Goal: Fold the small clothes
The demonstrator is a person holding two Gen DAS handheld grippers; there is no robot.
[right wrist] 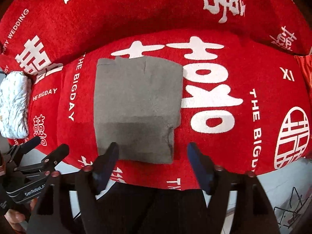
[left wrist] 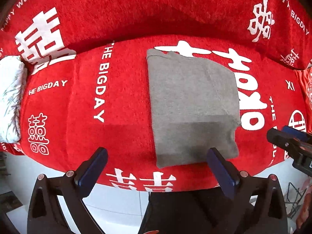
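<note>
Grey folded garment (left wrist: 193, 105), just one, lies on the red blanket (left wrist: 124, 89); both grippers' fingers (left wrist: 97, 163) spread, empty.

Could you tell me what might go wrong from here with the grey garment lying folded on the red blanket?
1. The grey garment lies near the front edge of the red blanket; a tug toward the person could drag it off.
2. Both tools are open and empty; the left tool and right tool sit close together and could collide.
3. The plush blanket may get pinched along with the garment's edge.
</note>
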